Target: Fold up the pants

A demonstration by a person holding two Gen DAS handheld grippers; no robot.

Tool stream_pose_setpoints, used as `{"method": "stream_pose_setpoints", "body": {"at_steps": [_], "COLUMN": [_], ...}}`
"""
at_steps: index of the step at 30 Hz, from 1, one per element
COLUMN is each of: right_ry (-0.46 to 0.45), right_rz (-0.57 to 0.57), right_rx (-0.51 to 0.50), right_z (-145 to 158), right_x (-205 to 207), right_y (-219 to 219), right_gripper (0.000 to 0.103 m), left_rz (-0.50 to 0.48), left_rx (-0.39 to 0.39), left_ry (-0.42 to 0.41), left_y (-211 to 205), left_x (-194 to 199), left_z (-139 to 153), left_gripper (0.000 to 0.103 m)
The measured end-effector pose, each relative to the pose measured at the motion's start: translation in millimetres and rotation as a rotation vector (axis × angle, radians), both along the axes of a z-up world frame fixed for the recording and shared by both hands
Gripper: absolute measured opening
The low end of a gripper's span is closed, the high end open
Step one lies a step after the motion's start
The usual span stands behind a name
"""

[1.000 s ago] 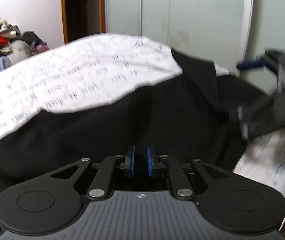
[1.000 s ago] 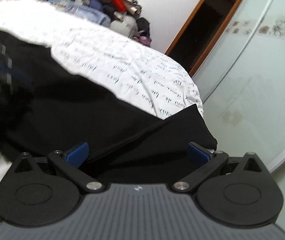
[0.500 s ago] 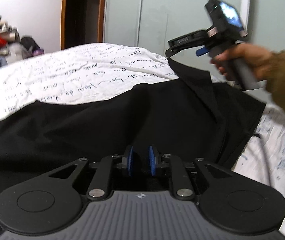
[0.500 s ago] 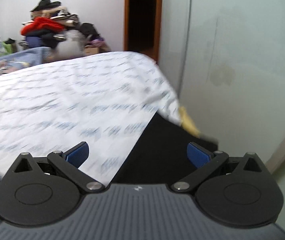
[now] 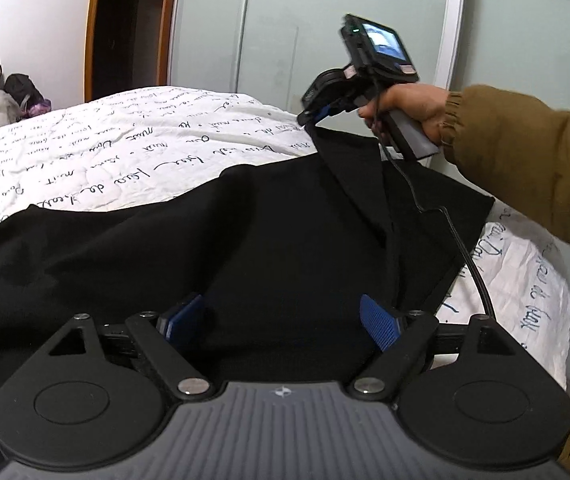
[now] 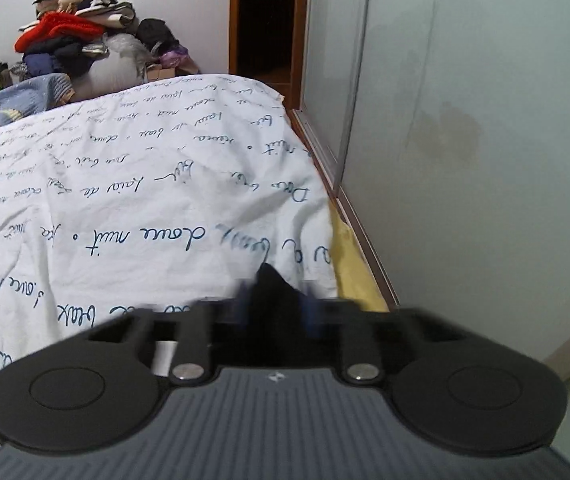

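The black pants (image 5: 269, 240) are spread across the near part of the bed, over the white script-printed cover (image 5: 133, 152), with one corner raised at the far right. That corner is pinched in the right gripper (image 5: 311, 118), whose jaws have just been closing; in the right wrist view a peak of black cloth stands between its blurred pads (image 6: 309, 308), so the corner is judged to be held. The left gripper (image 5: 285, 318) has just been opening, and its blue pads (image 5: 379, 326) stand wide apart over the near fabric, gripping nothing.

The step in hand is judged to be taking hold of the cloth for a fold. It is done well if the left jaws are lowered onto a matching edge and closed on the full thickness of cloth, not on the cover beneath. The raised corner should be kept taut without being dragged, and the trailing cable (image 5: 461, 240) kept clear of the fold.
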State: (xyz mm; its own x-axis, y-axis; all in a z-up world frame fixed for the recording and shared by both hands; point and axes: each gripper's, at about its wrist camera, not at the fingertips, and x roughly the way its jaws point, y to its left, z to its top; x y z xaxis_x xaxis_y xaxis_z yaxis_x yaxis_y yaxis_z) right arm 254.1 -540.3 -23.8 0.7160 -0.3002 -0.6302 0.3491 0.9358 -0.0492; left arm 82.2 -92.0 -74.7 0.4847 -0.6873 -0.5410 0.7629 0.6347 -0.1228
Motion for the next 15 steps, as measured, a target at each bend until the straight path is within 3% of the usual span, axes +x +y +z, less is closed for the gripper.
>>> {"method": "stream_pose_setpoints", "body": {"at_steps": [6, 9, 15], "right_ry": [-0.133, -0.204, -0.327], "right_rz": [-0.015, -0.013, -0.032], "right_rx": [0.022, 0.03, 0.081], "right_z": [34, 56, 91], "right_x": [-44, -73, -129], "right_y": [3, 4, -5], "right_gripper": [0.006, 0.006, 0.006], "left_rz": [0.014, -0.025, -0.128], "left_rx": [0.058, 0.037, 0.096], "left_ry": [-0.077, -0.089, -0.12], "left_y": [-13, -31, -86], "left_x": [-6, -1, 6], "left_z": [12, 29, 39], "left_gripper": [0.086, 0.086, 0.086]}}
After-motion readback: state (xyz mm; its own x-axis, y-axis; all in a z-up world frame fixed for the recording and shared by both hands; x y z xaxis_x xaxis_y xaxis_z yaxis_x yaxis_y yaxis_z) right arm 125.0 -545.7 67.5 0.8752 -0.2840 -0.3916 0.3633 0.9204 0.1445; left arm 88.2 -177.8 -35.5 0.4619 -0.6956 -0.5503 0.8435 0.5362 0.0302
